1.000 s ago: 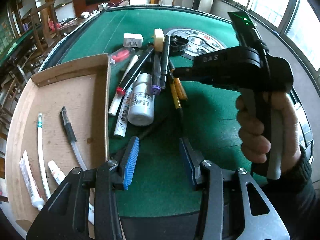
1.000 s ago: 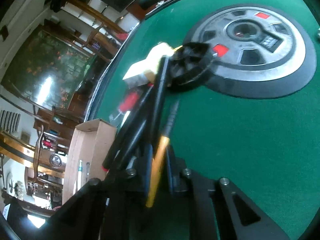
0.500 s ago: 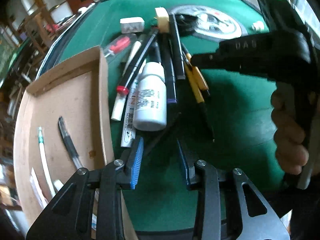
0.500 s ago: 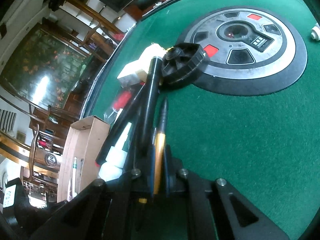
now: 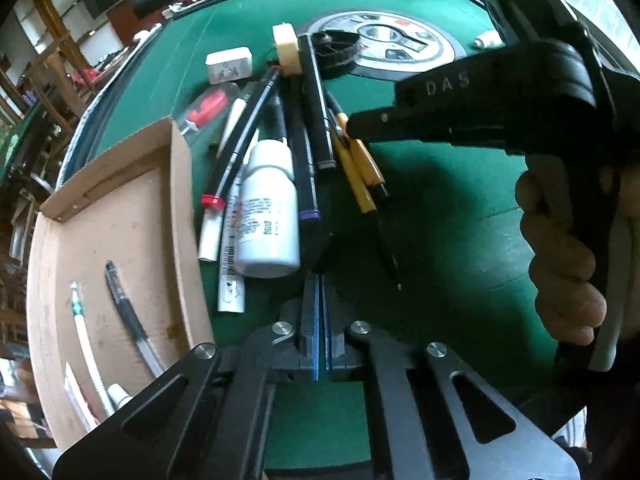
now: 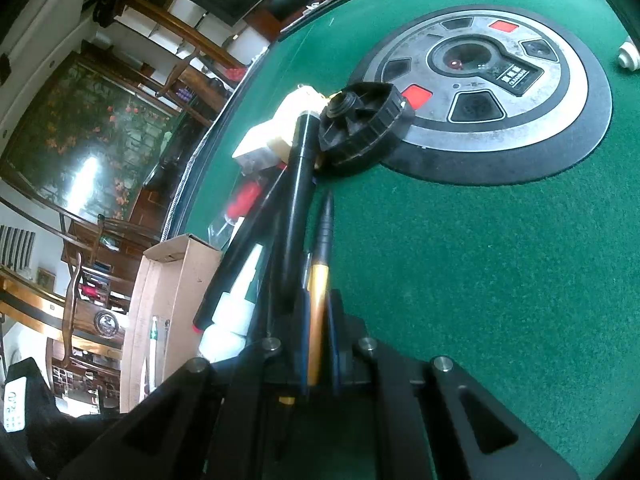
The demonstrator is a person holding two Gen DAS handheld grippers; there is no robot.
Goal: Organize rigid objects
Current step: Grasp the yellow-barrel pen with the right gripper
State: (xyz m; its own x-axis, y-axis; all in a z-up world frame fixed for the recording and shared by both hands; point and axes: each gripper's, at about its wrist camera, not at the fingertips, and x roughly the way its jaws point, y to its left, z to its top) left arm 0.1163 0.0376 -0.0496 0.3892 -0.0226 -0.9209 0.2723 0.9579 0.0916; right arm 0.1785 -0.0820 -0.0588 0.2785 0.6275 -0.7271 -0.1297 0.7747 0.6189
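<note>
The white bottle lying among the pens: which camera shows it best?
The left wrist view: the white bottle lies whole there, label up, beside the cardboard tray. The right wrist view shows only its cap end, behind the pens.

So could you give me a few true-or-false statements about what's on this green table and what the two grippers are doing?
1. The right gripper is clamped on a yellow pen. True.
2. The left gripper stands wide open. False: its blue pads meet, with nothing visible between them.
3. The cardboard box holds nothing. False: a clear pen and other slim items lie in it.
4. The white bottle lies on its side among the pens. True.
5. The black ribbed cap sits inside the box. False: it rests at the edge of the round metal disc.
</note>
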